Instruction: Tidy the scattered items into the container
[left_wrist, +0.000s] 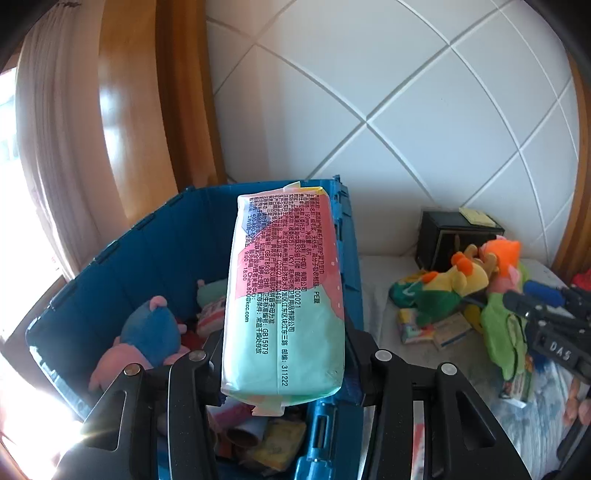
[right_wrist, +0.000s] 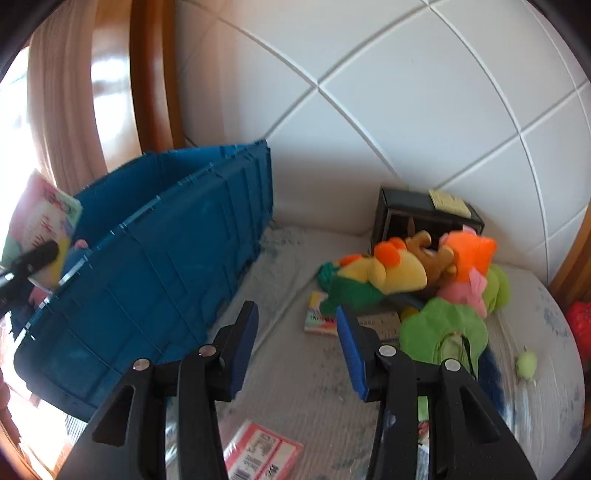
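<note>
My left gripper (left_wrist: 284, 354) is shut on a mint and pink soft pack (left_wrist: 284, 288) with printed text, held above the open blue crate (left_wrist: 122, 251). Inside the crate lie a blue and pink plush (left_wrist: 147, 332) and other small items. The same pack (right_wrist: 40, 221) shows at the far left of the right wrist view, over the crate (right_wrist: 155, 273). My right gripper (right_wrist: 295, 325) is open and empty above the bed, beside the crate. A heap of plush toys (right_wrist: 413, 273) and small packets (right_wrist: 319, 319) lies ahead of it.
A black box (right_wrist: 417, 210) stands against the white padded headboard (right_wrist: 369, 110). A pink packet (right_wrist: 262, 454) lies on the bedsheet under my right gripper. A small green toy (right_wrist: 526, 363) and a red item (right_wrist: 580, 321) sit at the right. Wooden frame and curtain stand behind the crate.
</note>
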